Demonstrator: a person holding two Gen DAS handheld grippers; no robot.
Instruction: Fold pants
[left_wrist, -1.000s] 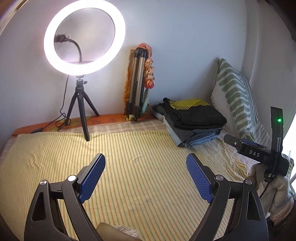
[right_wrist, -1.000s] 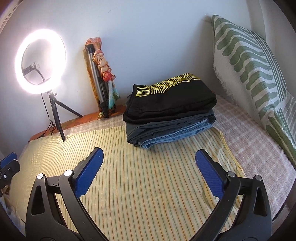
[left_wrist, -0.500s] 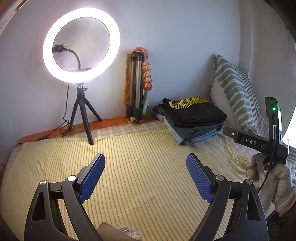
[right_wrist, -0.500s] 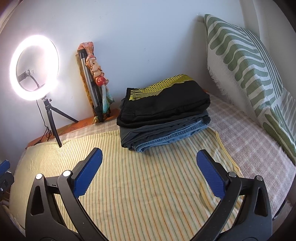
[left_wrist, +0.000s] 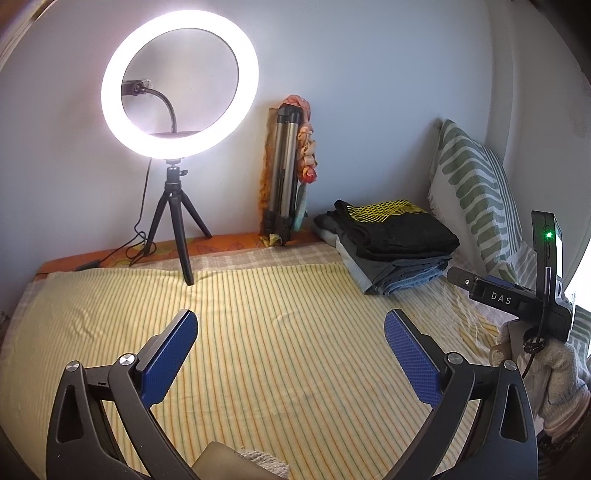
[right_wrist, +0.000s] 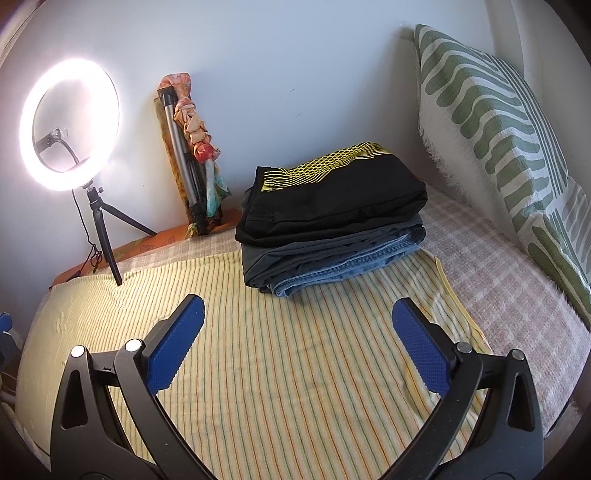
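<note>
Both spread wide, pinching nothing: left gripper (left_wrist: 290, 354); right gripper (right_wrist: 297, 341). Folded pants stack (right_wrist: 332, 221) ahead, long axis crosswise; nearer the right.

The left wrist view looks forward and slightly down over the yellow striped sheet (left_wrist: 280, 332) toward the wall, facing the ring light (left_wrist: 180, 84) almost head-on; the stack of folded pants (left_wrist: 391, 243) sits well right of the light. The right wrist view sits closer to that stack (right_wrist: 332, 218), which fills its middle, with the ring light (right_wrist: 70, 123) pushed far left. Both share the sheet (right_wrist: 295, 369), light, stack and the green patterned pillow (right_wrist: 491, 122).
</note>
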